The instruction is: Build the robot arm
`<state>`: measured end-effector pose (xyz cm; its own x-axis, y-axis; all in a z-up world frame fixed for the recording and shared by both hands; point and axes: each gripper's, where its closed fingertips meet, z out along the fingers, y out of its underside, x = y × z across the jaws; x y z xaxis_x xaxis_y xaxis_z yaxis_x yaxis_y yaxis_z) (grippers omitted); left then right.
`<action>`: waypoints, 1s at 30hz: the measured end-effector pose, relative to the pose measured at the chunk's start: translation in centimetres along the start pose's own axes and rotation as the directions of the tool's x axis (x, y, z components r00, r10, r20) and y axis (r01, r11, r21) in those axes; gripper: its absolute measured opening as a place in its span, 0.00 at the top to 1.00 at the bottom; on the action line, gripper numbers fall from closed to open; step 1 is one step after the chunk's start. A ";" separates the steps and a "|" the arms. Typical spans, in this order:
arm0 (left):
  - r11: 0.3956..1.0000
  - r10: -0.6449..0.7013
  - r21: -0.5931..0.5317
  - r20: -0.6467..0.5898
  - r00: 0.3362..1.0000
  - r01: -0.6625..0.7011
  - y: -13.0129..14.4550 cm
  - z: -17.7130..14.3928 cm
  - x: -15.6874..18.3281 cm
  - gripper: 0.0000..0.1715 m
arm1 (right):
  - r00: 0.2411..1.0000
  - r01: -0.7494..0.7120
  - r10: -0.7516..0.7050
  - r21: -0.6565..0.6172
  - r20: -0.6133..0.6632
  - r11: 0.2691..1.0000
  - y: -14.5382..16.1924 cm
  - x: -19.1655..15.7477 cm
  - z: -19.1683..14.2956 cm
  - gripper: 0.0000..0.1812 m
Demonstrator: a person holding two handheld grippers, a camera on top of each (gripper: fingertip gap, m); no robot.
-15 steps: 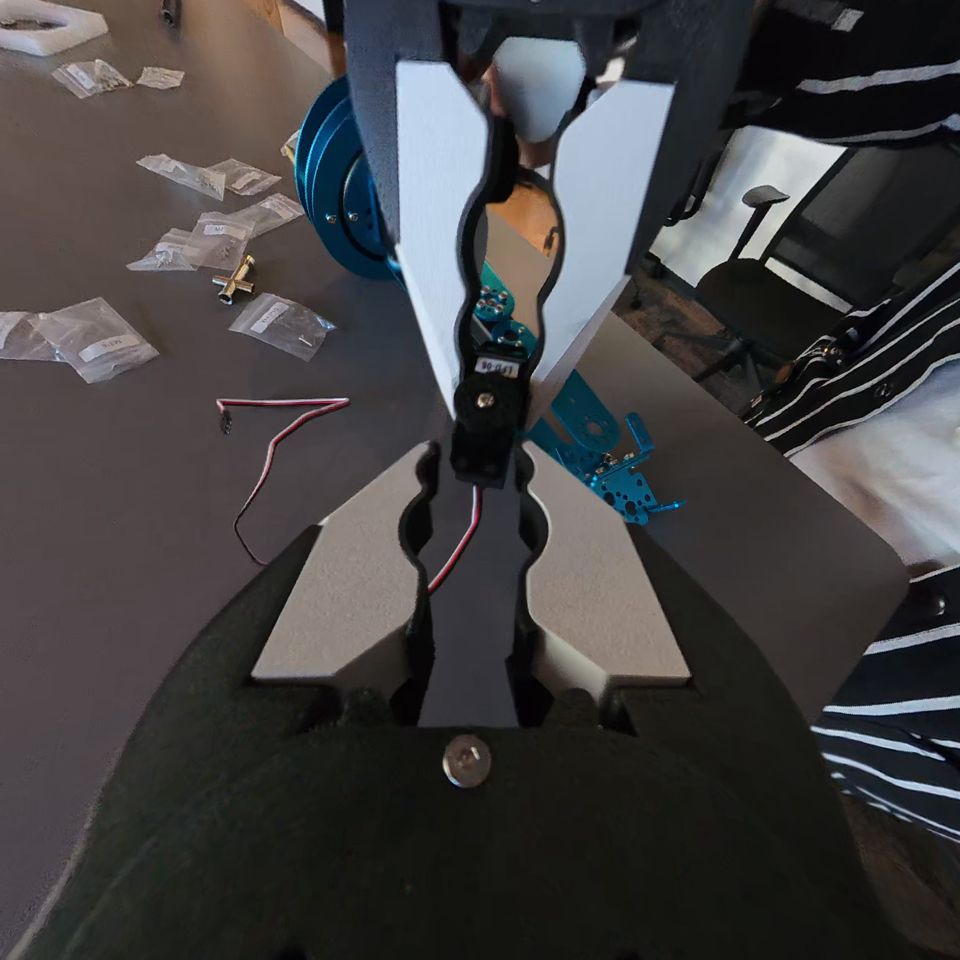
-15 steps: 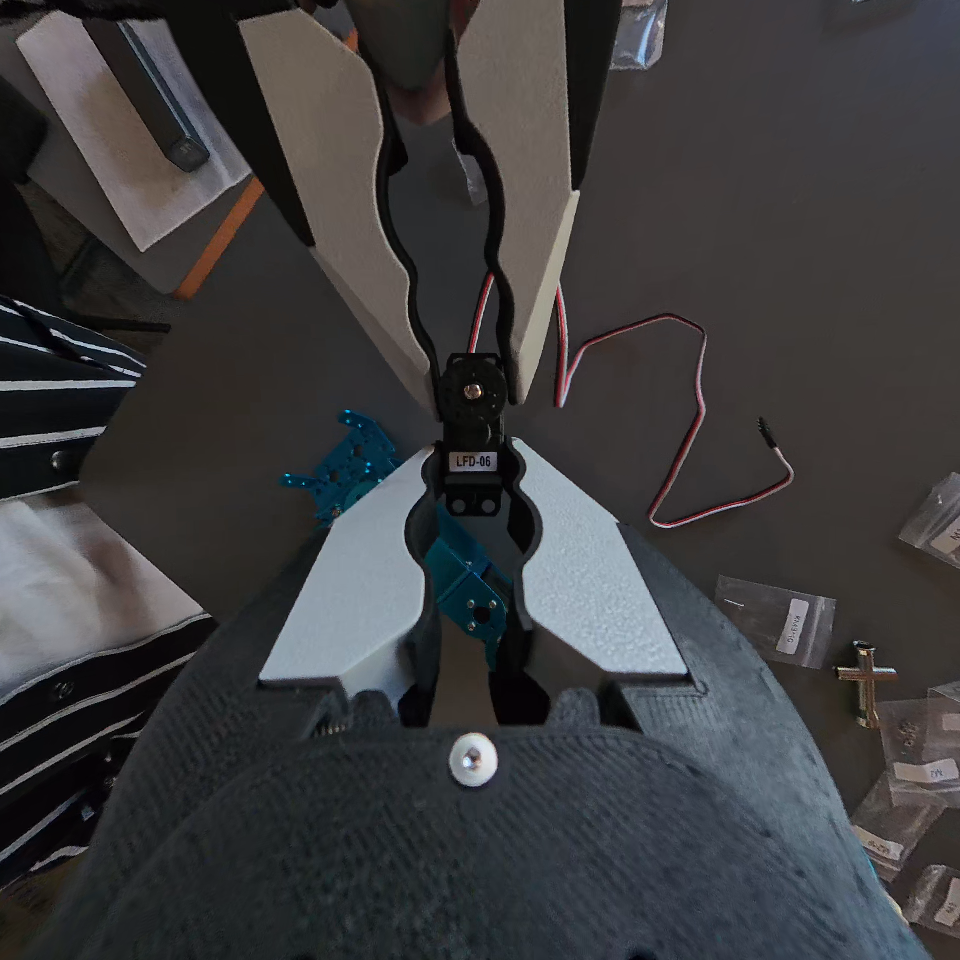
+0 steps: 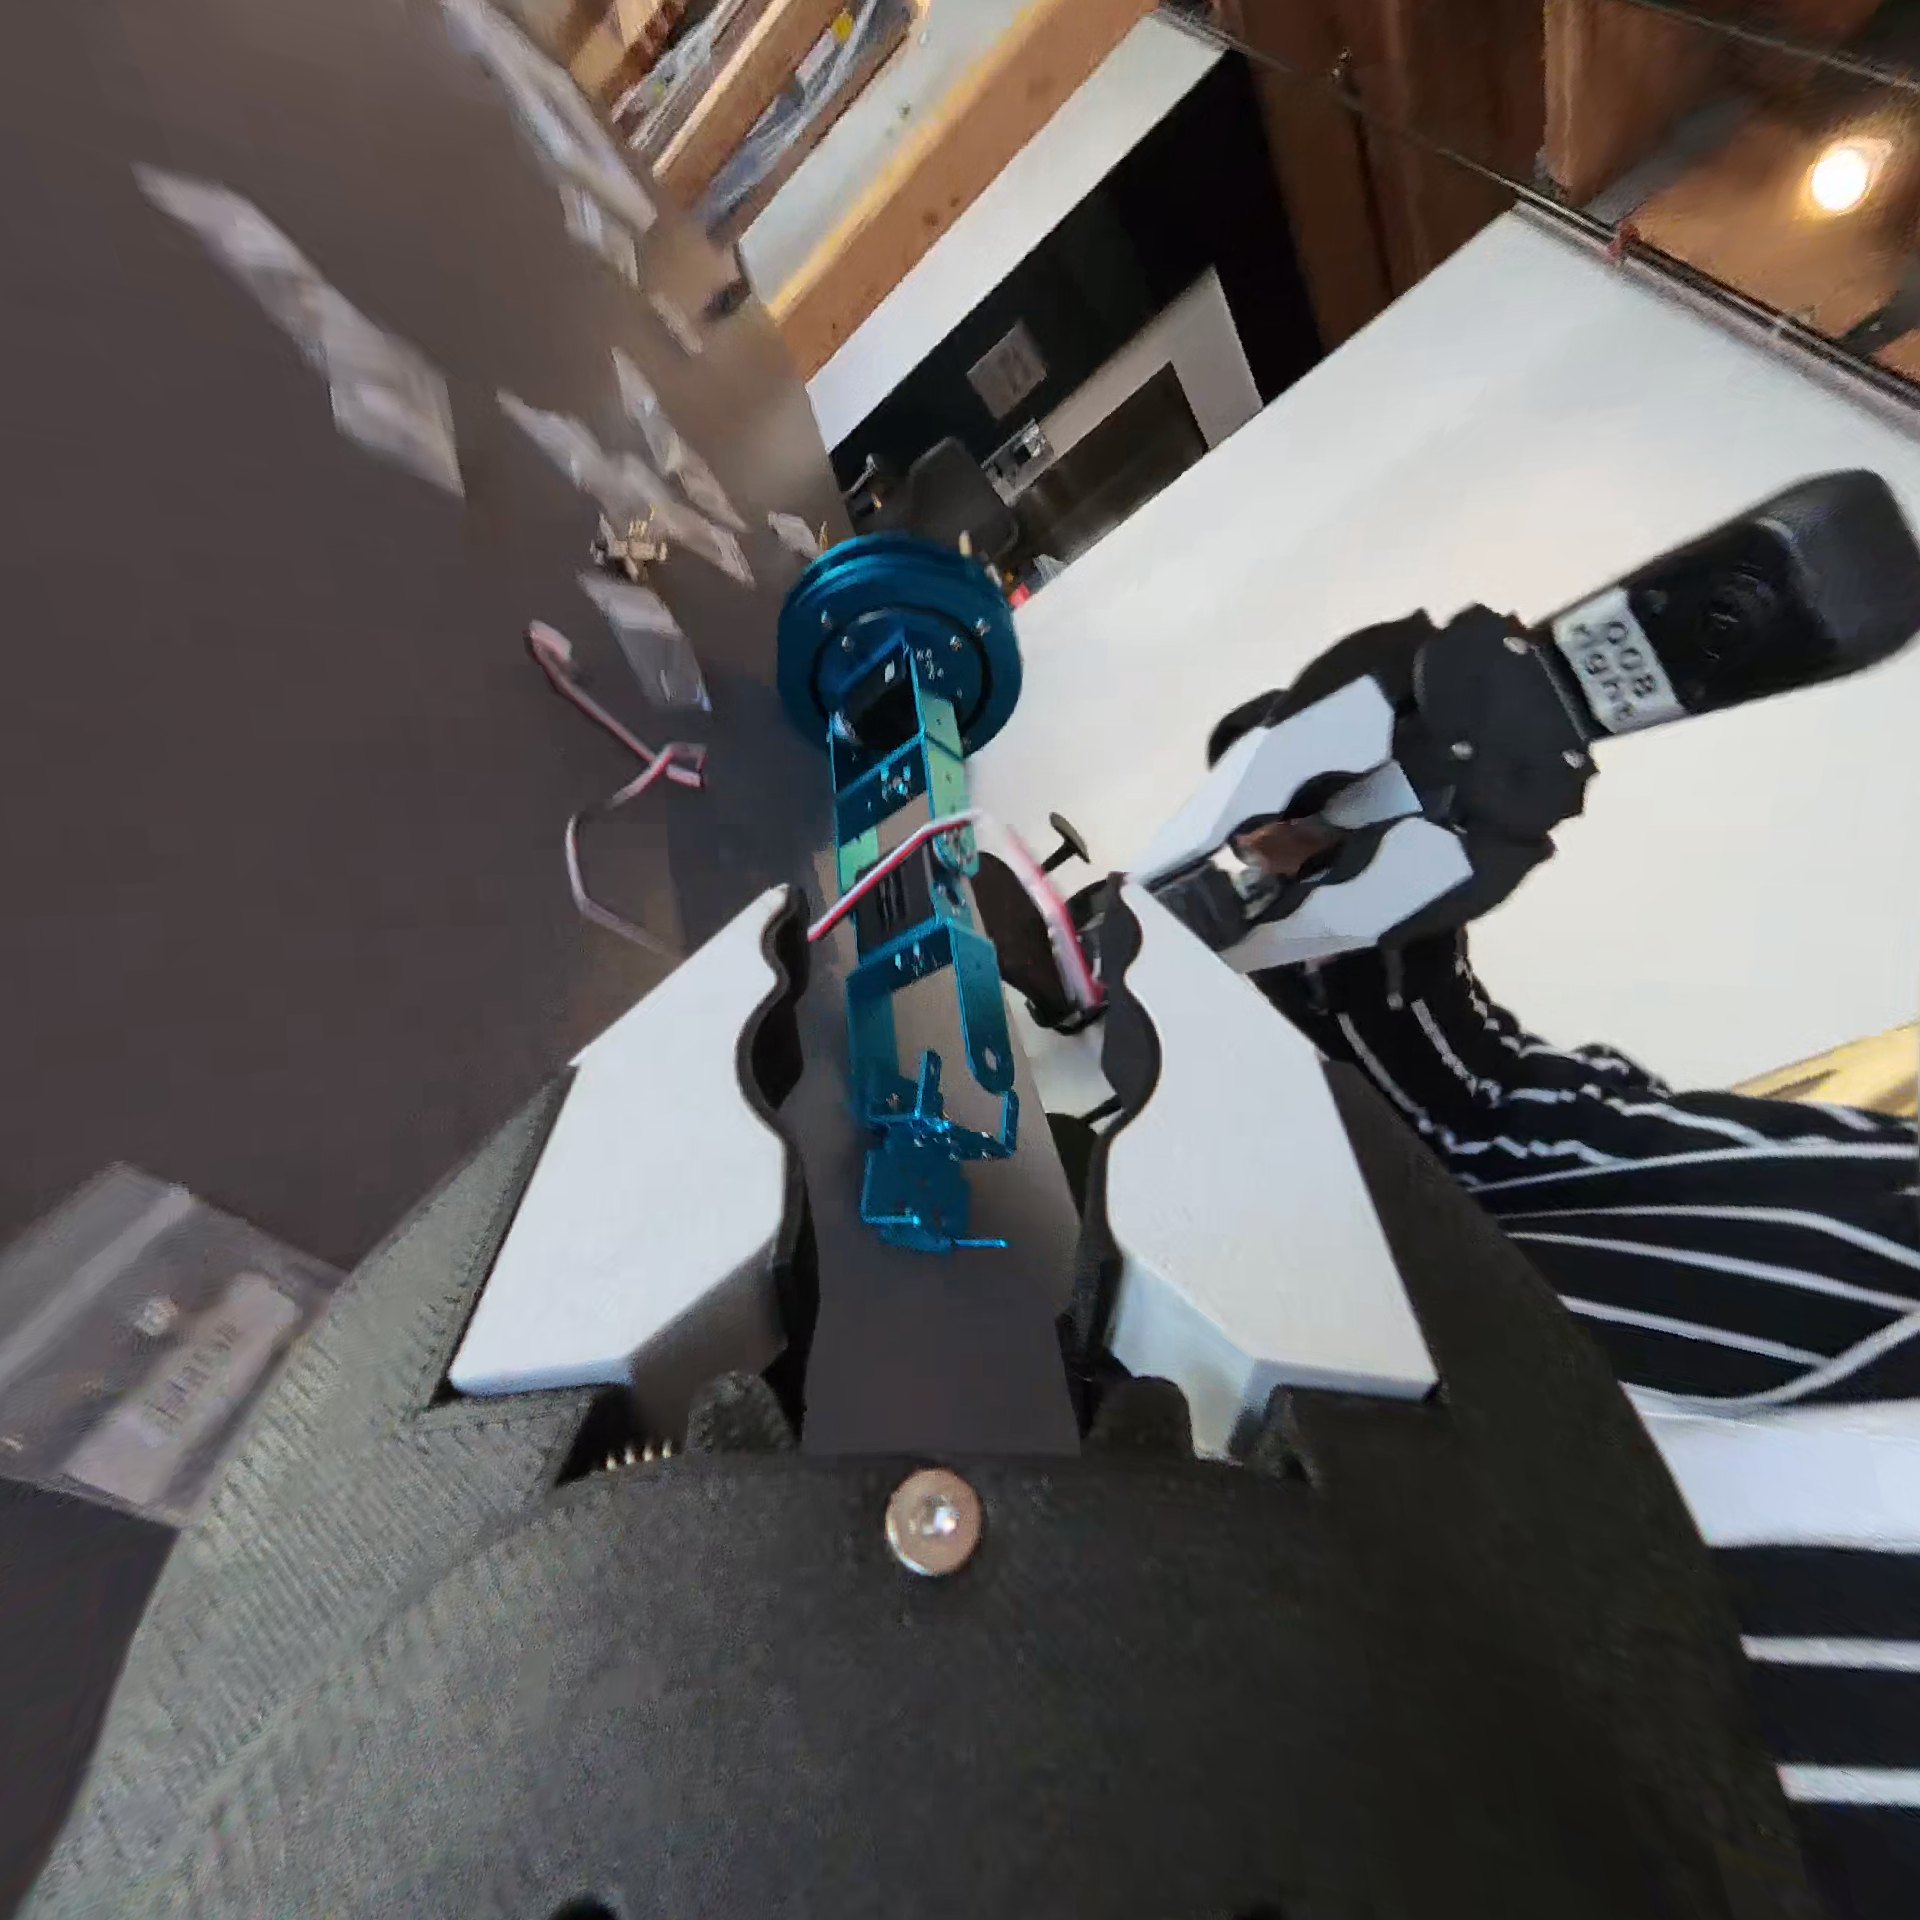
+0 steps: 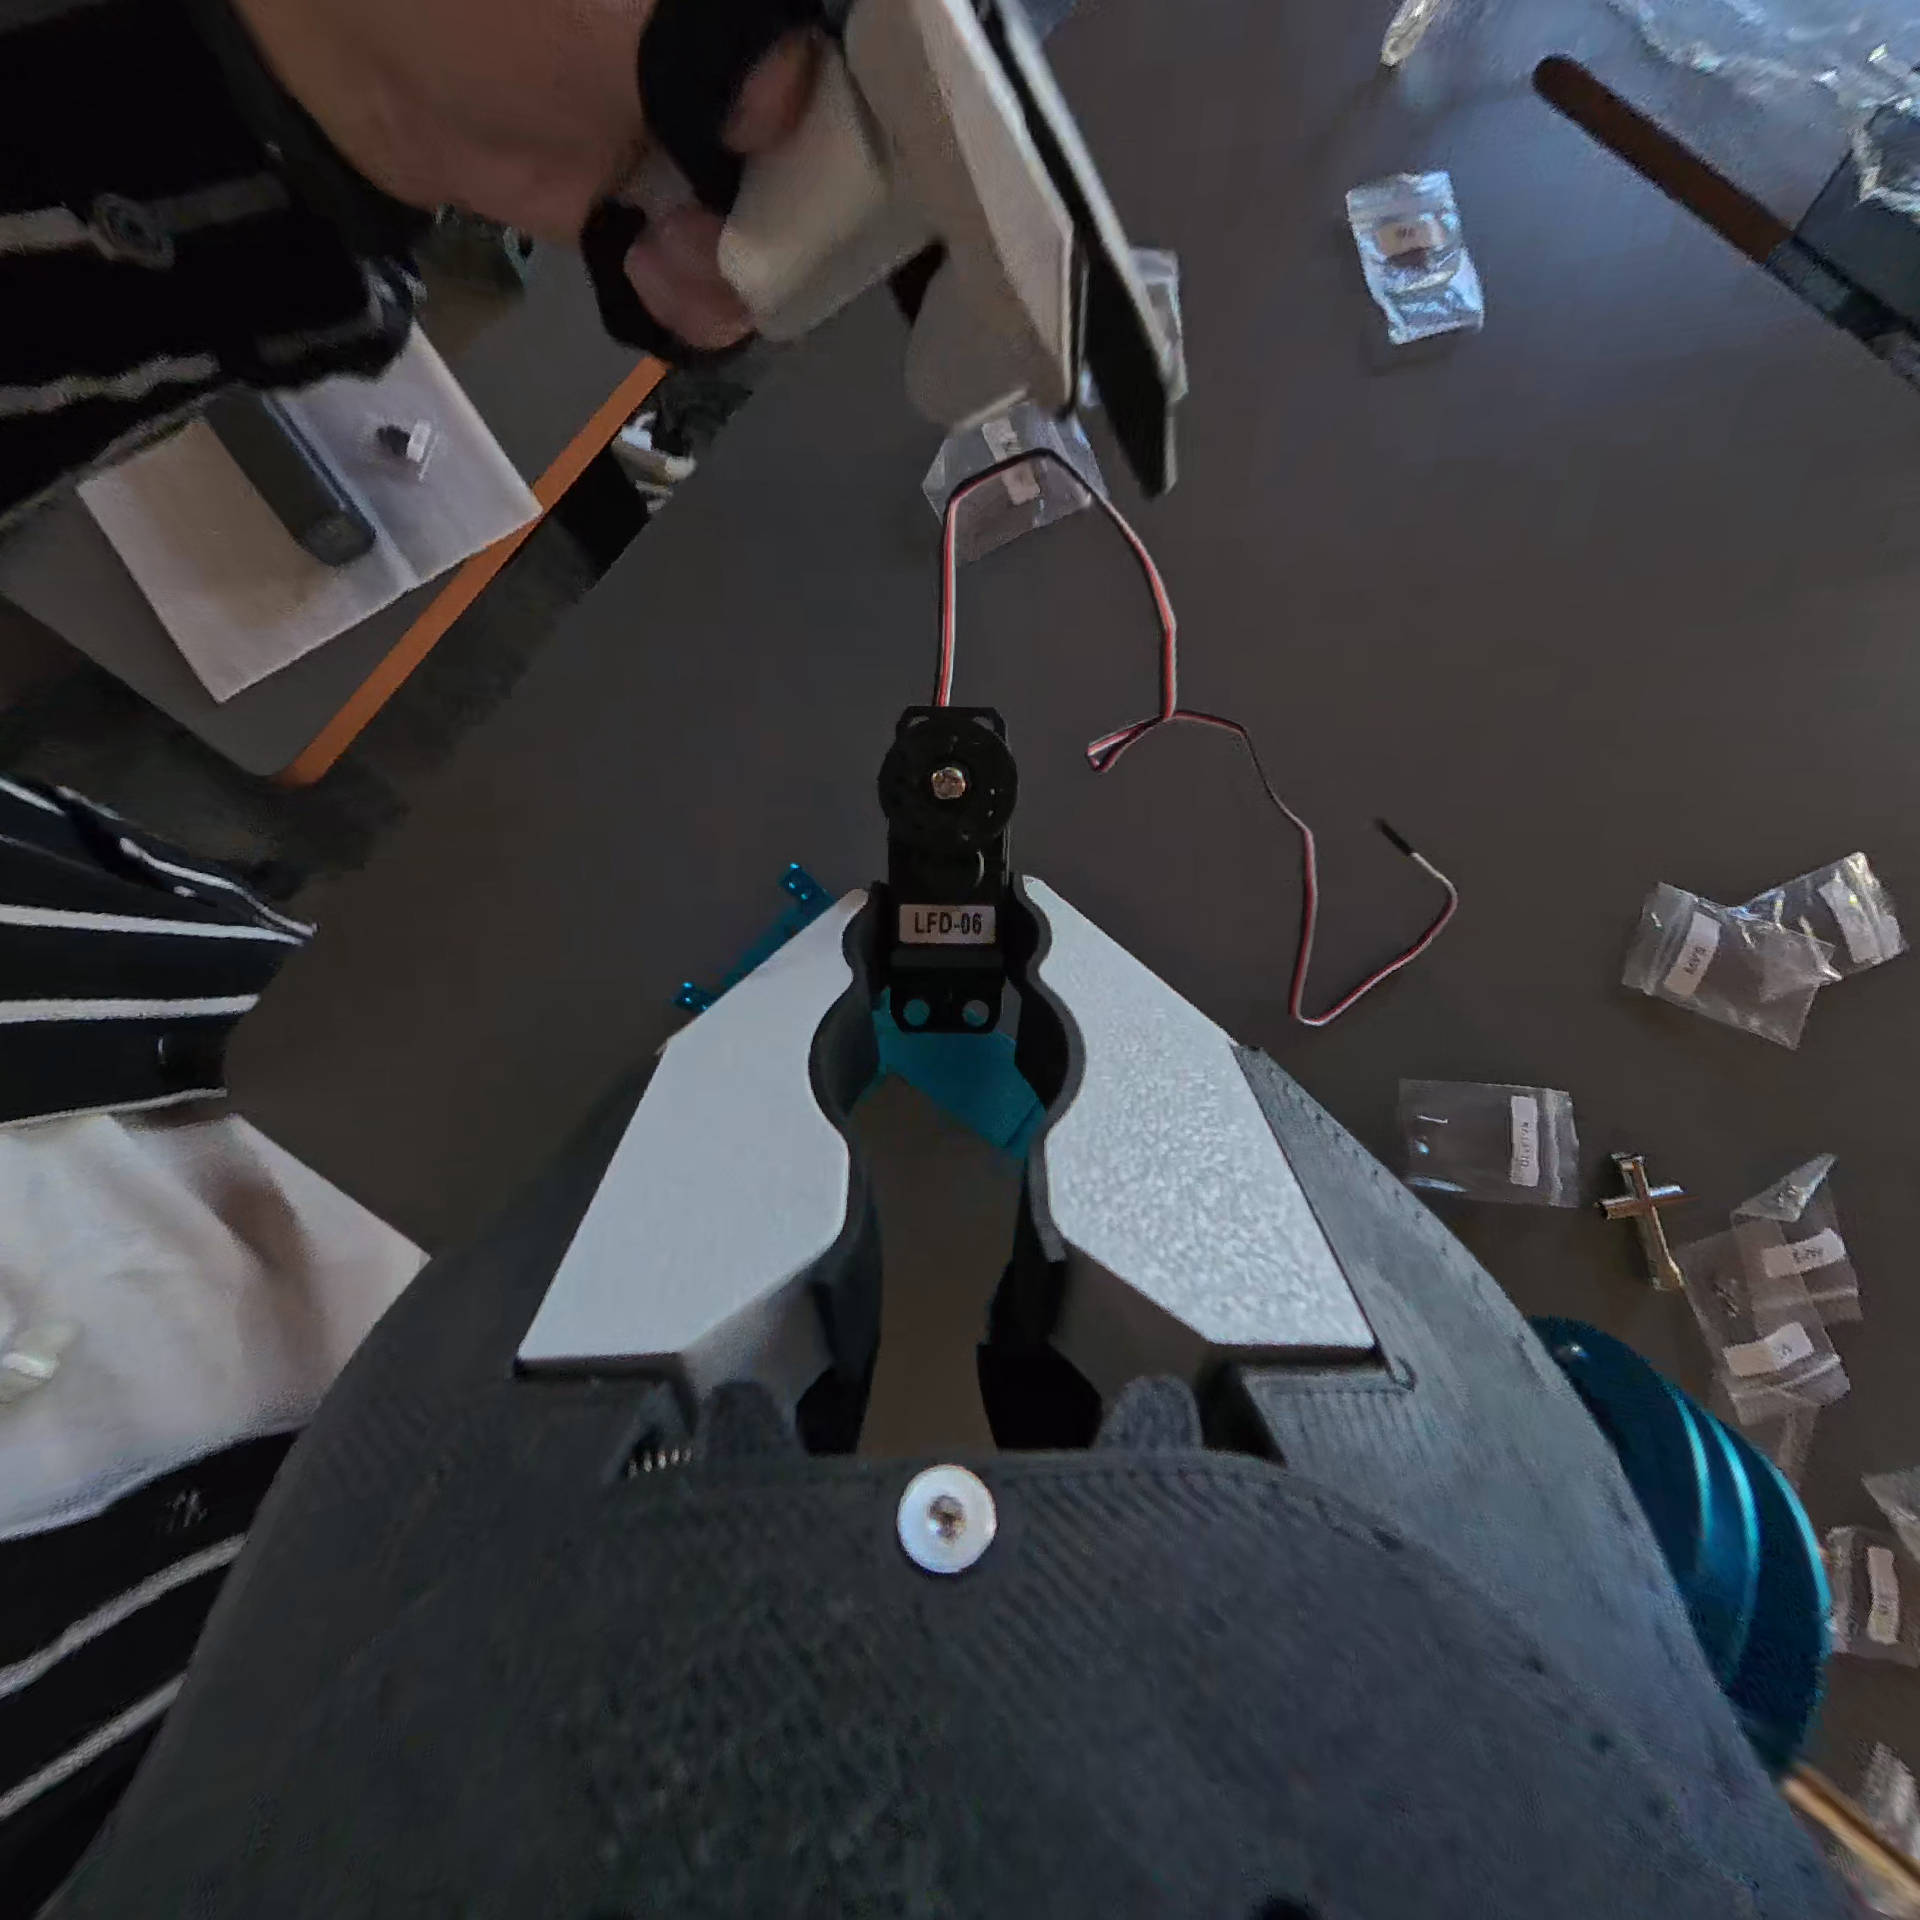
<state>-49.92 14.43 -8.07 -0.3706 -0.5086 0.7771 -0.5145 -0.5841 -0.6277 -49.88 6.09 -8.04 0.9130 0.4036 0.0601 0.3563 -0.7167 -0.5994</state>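
Dark grey and matte, the table [image 4: 1558, 623] fills most of the right wrist view, strewn along its right edge with small clear plastic bags [image 4: 1720, 961] and a little silver cross-shaped wrench [image 4: 1645, 1210]. At the centre of that view the right gripper [image 4: 945, 925] is clamped on a small black servo motor with a white label [image 4: 943, 831], its red, white and black lead [image 4: 1164, 665] looping toward the upper right across the table. A blurred left gripper [image 4: 1049, 260] hangs in the upper part of that frame, held by a hand [image 4: 582, 114]. In the left wrist view the left gripper [image 3: 951, 925] stands wide apart and grips nothing; between its fingers, farther off, lies a blue anodised metal bracket arm on a round blue base [image 3: 914, 914]. At the right of that view is a black-and-white striped sleeve [image 3: 1610, 1164].
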 end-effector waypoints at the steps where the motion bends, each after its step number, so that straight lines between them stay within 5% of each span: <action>1: 0.999 -0.033 0.002 0.005 0.999 0.033 0.9 0.3 0.0 0.68 | 1.000 -0.010 0.011 0.026 -0.018 1.000 0.1 -0.5 -0.2 0.89; 5: 0.985 -0.165 0.032 -0.135 0.977 0.171 3.9 2.1 2.3 0.70 | 0.998 -0.042 0.047 0.099 -0.048 0.994 1.3 -3.1 -0.2 0.89; 9: 0.991 -0.131 0.005 -0.178 0.975 0.134 5.9 3.2 3.1 1.00 | 0.996 -0.075 0.079 0.095 -0.043 0.993 3.1 -4.4 0.8 0.89; 19: 0.980 -0.118 0.134 -0.200 0.973 0.147 5.5 3.1 3.2 0.98 | 0.989 -0.129 0.136 0.102 -0.059 0.986 5.2 -4.6 0.3 0.89; 24: 0.950 -0.144 0.225 -0.294 0.945 0.215 4.8 2.2 3.6 1.00 | 0.967 -0.252 0.248 0.111 0.052 0.961 6.6 -5.6 0.4 0.89; 25: 0.949 -0.163 0.213 -0.302 0.939 0.233 5.0 2.2 3.5 1.00 | 0.963 -0.266 0.260 0.120 0.067 0.956 6.6 -5.8 0.3 0.89; 30: 0.975 -0.153 0.141 -0.141 0.978 0.173 6.1 2.9 1.9 0.66 | 0.986 -0.168 0.166 0.119 0.026 0.979 4.9 -6.0 -0.8 0.89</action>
<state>-51.54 8.10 -10.57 -0.3927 -0.3187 0.8627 -0.4570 -0.7464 -0.4838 -53.52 -0.26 -10.70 0.9540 0.2937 -0.0608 0.1718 -0.7015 -0.6916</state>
